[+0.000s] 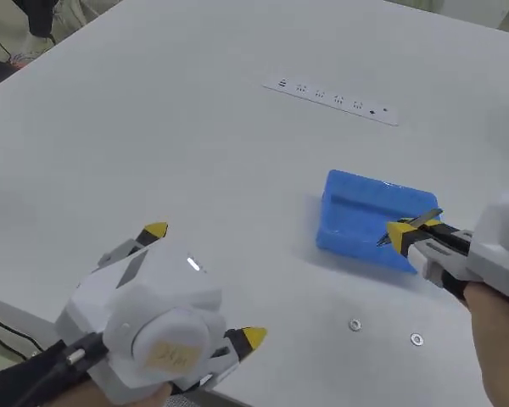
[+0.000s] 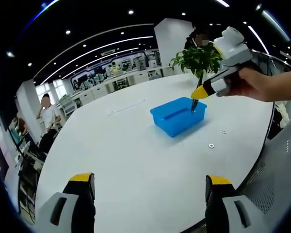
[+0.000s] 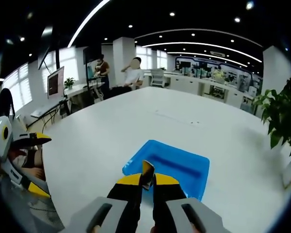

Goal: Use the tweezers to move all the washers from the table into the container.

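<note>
Fingers of right gripper (image 1: 401, 231): pinching tweezers (image 3: 146, 172), tip unclear
Fingers of left gripper (image 2: 149, 178): spread, empty
Washers (image 1: 355, 325): two, 6 o'clock of container (image 1: 356, 199)

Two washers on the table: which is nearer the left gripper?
The washer in front of the middle of the blue container is nearer the left gripper; the other washer lies farther off, beside the person's right hand.

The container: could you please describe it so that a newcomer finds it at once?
On the big white table, look under the tweezers held by the right gripper. The container is a shallow blue rectangular tray, far larger than the two tiny metal washers lying near it.
</note>
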Action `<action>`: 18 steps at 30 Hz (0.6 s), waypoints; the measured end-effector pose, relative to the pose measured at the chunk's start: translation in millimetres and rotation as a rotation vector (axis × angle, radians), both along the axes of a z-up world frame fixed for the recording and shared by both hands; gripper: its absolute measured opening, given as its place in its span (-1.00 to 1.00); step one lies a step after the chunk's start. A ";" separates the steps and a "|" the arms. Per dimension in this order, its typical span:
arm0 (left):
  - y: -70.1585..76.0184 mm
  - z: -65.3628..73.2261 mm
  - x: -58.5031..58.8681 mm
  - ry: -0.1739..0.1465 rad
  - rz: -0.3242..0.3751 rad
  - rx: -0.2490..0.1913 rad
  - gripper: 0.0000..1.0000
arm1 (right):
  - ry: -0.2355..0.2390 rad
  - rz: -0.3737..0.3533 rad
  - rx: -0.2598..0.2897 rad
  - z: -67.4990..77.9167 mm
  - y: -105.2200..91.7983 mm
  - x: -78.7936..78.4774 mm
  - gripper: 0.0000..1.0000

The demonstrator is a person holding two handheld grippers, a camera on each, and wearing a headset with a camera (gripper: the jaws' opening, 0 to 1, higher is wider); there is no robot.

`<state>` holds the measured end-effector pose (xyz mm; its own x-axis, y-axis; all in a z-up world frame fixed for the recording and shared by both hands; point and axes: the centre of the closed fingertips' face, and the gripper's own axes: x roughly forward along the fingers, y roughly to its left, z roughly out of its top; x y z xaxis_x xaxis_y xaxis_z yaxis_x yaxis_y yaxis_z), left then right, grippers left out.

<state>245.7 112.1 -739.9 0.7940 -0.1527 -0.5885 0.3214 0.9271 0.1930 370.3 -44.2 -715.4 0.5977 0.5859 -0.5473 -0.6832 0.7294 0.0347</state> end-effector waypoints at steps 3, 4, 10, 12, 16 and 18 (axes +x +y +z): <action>0.0 -0.3 -0.3 0.002 -0.001 0.004 0.93 | 0.021 0.011 0.001 -4.3 0.4 -11.3 -0.92; 0.0 -0.2 -0.4 0.002 -0.002 0.005 0.93 | 0.029 0.017 0.000 -6.1 0.6 -14.8 -0.92; -0.3 0.1 -0.8 0.003 -0.004 0.005 0.93 | 0.076 0.048 -0.024 -23.8 -0.9 -35.6 -0.92; -0.2 0.0 -0.8 0.003 -0.003 0.005 0.92 | 0.090 0.051 -0.032 -30.5 -2.9 -39.4 -0.91; -0.8 -0.4 -1.0 0.005 -0.008 0.009 0.92 | 0.118 0.061 -0.058 -44.6 -5.5 -46.4 -0.91; -1.1 -0.5 -1.0 0.005 -0.010 0.011 0.92 | 0.138 0.063 -0.054 -45.9 -4.7 -51.9 -0.91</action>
<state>244.7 111.0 -740.4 0.7895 -0.1537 -0.5942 0.3313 0.9217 0.2018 318.4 -48.8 -761.3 0.4773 0.5877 -0.6533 -0.7195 0.6882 0.0935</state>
